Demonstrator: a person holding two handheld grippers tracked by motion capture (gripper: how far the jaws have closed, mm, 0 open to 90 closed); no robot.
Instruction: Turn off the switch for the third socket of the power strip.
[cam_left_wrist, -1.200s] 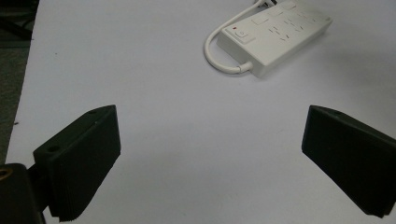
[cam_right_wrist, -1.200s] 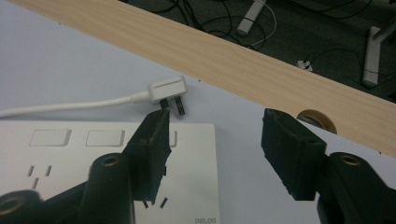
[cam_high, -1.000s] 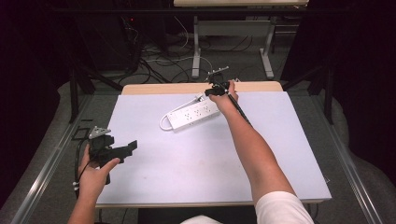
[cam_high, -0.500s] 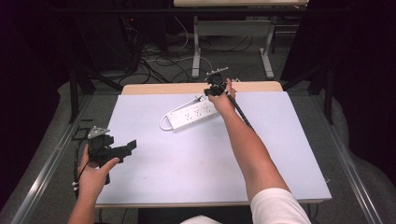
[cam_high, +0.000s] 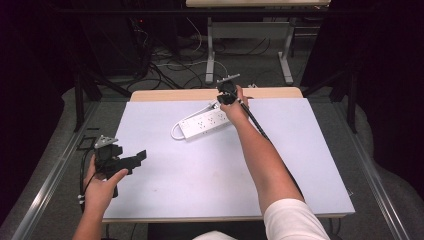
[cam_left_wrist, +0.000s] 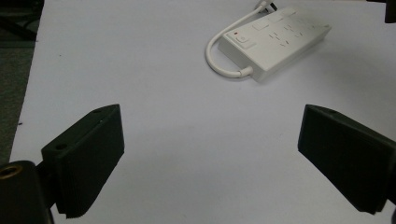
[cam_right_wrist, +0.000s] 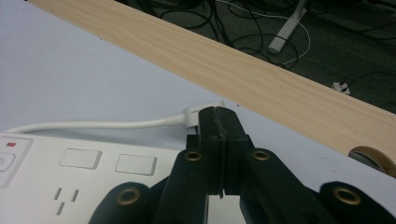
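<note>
Since the earlier frames the right claw (cam_high: 223, 96) has barely shifted at the far end of the strip (cam_high: 205, 123), but its jaws have just been closing and now stand pressed together. In the right gripper view the tips meet at the white plug (cam_right_wrist: 200, 113), where the cord (cam_right_wrist: 88, 124) leaves it; whether they pinch the plug's edge or merely sit in front of it I cannot tell. The left claw (cam_high: 131, 159) has kept its place near the counter's (cam_high: 310, 145) left edge, jaws spread wide with nothing between them, well apart from the strip.

The strip lies slanted on the white counter, toward the far side, its cord looping round the near-left end by the red-lit switch (cam_left_wrist: 243, 38).

The step looks like taking hold of the plug. To do it well, the tips should bite the plug's body squarely, not the thin cord, which would slip or kink. A slow lift would test the hold before carrying it to a socket. The left claw could come over and steady the strip so it does not skid.

No containers on the counter; only the strip's sockets, all vacant as far as can be seen.
</note>
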